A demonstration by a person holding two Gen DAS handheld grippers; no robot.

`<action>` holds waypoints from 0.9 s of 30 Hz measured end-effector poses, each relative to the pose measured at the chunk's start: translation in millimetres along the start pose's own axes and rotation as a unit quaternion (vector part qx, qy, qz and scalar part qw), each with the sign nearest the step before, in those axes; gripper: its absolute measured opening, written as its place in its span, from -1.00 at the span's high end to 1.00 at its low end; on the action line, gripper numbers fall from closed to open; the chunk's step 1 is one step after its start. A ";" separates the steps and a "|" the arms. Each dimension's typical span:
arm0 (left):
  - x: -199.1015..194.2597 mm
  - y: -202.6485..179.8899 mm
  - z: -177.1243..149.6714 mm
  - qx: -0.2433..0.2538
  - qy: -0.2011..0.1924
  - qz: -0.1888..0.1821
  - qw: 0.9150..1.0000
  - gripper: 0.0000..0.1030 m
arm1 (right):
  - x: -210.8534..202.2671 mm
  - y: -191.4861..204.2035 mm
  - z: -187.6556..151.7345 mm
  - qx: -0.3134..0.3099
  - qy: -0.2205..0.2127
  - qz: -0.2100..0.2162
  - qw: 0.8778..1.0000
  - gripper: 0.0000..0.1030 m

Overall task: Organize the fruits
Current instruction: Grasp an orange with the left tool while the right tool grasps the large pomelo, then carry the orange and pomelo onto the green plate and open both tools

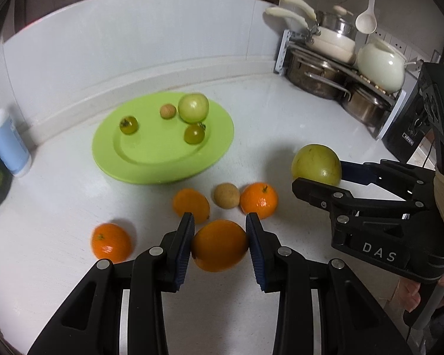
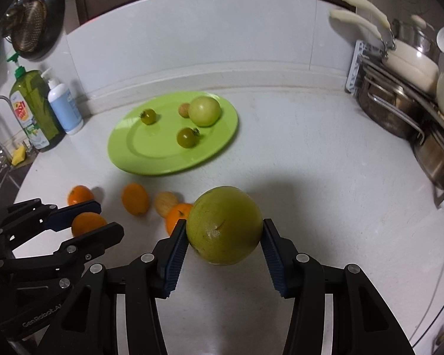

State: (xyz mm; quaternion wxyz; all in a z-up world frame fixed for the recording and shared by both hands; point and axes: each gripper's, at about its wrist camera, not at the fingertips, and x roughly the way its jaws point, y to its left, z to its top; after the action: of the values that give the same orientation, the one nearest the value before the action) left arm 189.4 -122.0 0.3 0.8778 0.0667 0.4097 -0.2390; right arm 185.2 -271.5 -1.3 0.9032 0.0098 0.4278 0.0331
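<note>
Orange (image 1: 219, 245): we see it clamped between the blue pads of the left gripper (image 1: 219, 244), near the front edge of the counter; whether it is clear of the surface we cannot tell.
Left fingers (image 1: 184, 244): narrowly spread, both pads pressed against the orange's sides.
Large green fruit (image 2: 224, 225): we find it gripped by the right gripper (image 2: 223, 236), right of the loose citrus (its skin is scuffed and yellowish).
Right fingers (image 2: 176, 251): set wider than the left ones, pads touching the fruit on both sides.
Loose fruit: three mandarins (image 1: 112, 242) (image 1: 191, 205) (image 1: 259, 200) and a small brown fruit (image 1: 226, 195) lie on the white counter (image 1: 296, 124), just beyond the left gripper.
Green plate (image 1: 162, 165): farther back, holding two small green tomatoes (image 1: 129, 124) (image 1: 194, 134), a pale green tomato (image 1: 193, 108) and a small tan fruit (image 1: 167, 111).
Far right: a rack of pots (image 1: 334, 68).
Far left: soap bottles (image 2: 65, 109) by the wall.
</note>
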 end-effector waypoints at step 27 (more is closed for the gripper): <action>4.8 93.5 77.4 -0.002 -0.011 0.064 0.998 0.30 | 49.8 59.7 90.6 -0.006 0.015 0.045 0.999 0.03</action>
State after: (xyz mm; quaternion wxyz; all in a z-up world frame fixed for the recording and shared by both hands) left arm 289.5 -66.0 40.0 0.8960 0.0883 0.3952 -0.1825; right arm 283.7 -207.6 20.4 0.8945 0.0231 0.4398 0.0767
